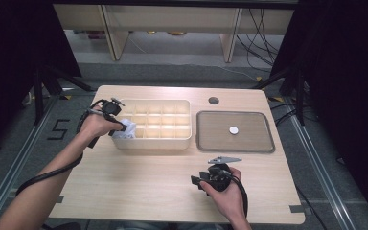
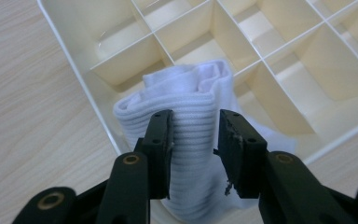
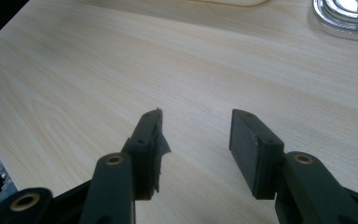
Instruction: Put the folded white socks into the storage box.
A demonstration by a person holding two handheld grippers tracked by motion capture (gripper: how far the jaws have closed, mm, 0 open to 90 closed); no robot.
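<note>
A rolled white sock (image 2: 186, 93) sits in the near left corner compartment of a cream divided box (image 2: 74, 70). My left gripper (image 2: 196, 135) has the sock between its jaws, and both pads touch the ribbed fabric. From above, the left gripper (image 1: 120, 125) reaches over the left end of the box (image 1: 158, 143), with the sock (image 1: 127, 131) bulging at the rim. My right gripper (image 1: 199, 181) rests low over the bare table near the front edge. Its jaws (image 3: 193, 135) stand apart with nothing between them.
A grey tray (image 1: 268, 143) lies to the right of the box with a small white disc (image 1: 233, 130) in it; its corner (image 3: 340, 18) shows in the right gripper view. The table has a round cable hole (image 1: 213, 100) near its far edge. The box's other compartments look empty.
</note>
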